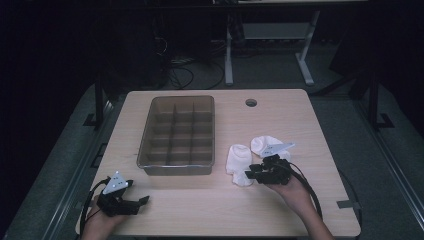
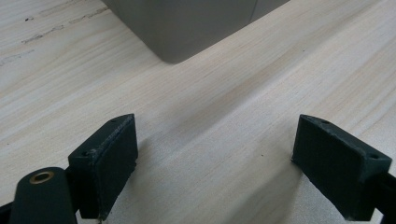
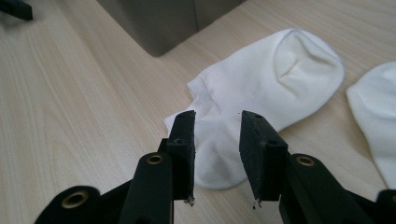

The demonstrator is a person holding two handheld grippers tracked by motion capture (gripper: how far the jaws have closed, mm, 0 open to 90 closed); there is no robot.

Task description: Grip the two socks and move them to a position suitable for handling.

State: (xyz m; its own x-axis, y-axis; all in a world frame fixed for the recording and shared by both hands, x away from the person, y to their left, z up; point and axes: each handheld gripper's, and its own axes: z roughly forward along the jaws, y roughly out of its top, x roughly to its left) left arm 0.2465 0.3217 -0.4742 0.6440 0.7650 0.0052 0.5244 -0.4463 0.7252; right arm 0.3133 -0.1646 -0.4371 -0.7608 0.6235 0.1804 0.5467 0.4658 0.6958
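Hovering over the near sock (image 3: 261,93), which lies toward the table's (image 1: 210,210) right front beside the divider tray (image 1: 177,132), right gripper (image 3: 217,121) has narrow-parted jaws, nothing pinched. Left gripper (image 2: 215,154) gapes empty at the front-left corner. Risk: shallow bite catches one layer; sock slips or drags against its mate (image 3: 378,121).

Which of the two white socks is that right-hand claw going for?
The sock nearer the tray: the right gripper points straight at it, while the other sock lies off to the side.

Two white ankle socks (image 1: 239,164) (image 1: 266,145) lying flat, side by side, just right of the compartmented grey bin (image 1: 176,170).
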